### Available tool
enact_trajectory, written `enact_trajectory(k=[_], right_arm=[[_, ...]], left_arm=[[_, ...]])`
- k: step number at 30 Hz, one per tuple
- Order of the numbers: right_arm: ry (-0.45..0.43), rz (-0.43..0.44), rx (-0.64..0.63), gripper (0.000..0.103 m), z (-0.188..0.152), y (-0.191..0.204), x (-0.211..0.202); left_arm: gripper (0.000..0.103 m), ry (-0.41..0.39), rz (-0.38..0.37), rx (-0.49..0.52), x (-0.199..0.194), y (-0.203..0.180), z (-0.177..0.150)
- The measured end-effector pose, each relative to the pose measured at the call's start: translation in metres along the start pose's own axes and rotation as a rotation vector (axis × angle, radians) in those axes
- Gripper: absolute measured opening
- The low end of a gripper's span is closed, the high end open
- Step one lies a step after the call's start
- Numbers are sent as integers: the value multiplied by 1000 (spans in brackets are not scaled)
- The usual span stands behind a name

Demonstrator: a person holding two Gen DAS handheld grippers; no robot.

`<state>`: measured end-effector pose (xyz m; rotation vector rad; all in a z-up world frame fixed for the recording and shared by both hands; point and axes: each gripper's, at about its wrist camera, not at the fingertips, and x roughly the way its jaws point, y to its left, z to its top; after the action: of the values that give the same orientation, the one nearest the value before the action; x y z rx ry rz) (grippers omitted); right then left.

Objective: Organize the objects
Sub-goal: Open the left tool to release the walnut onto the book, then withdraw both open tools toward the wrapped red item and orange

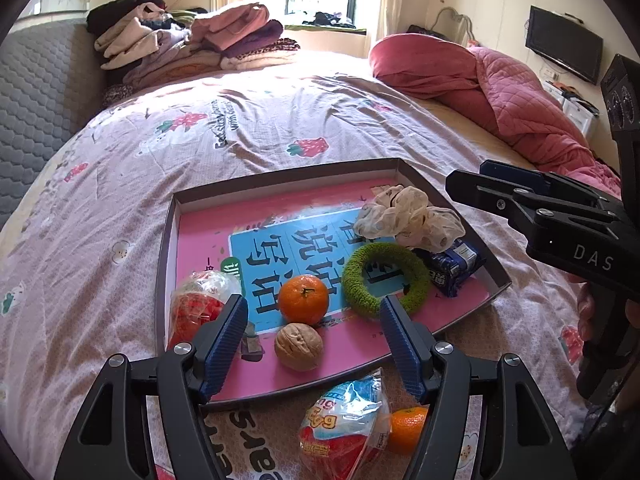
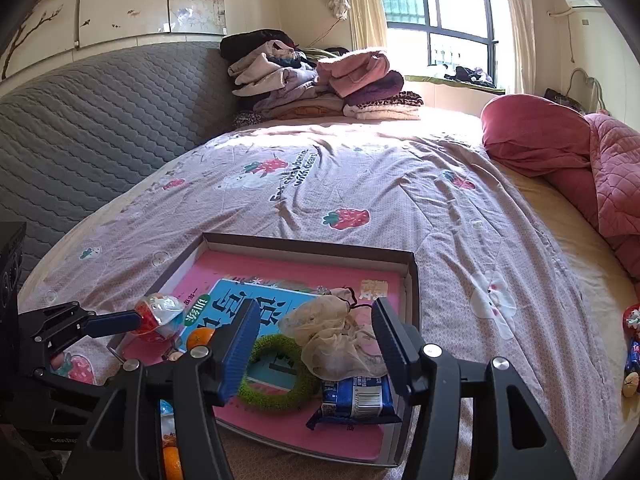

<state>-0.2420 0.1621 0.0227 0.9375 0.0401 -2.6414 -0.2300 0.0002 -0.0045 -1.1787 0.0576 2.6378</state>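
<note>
Both grippers, left (image 1: 314, 344) and right (image 2: 314, 350), gape empty over the shallow pink-bottomed cardboard tray (image 1: 404, 168). That round brown walnut (image 1: 298, 345) by its near rim could roll out if nudged.

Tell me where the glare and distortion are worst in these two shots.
Right wrist view: the window blows out white, washing the clothes pile. Left wrist view: milder window glare, but fisheye bends the tray edges and bed; black vignette rings both views.
</note>
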Motion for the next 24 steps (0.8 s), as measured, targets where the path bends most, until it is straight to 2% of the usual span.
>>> enact_trajectory(k=[13, 24], right_arm=[[-53, 39, -50, 60, -13, 28, -50], [38, 59, -120, 60, -67, 53, -56]], left_arm=[[70, -27, 47, -26, -30, 2, -4], [70, -16, 57, -30, -46, -4, -22]])
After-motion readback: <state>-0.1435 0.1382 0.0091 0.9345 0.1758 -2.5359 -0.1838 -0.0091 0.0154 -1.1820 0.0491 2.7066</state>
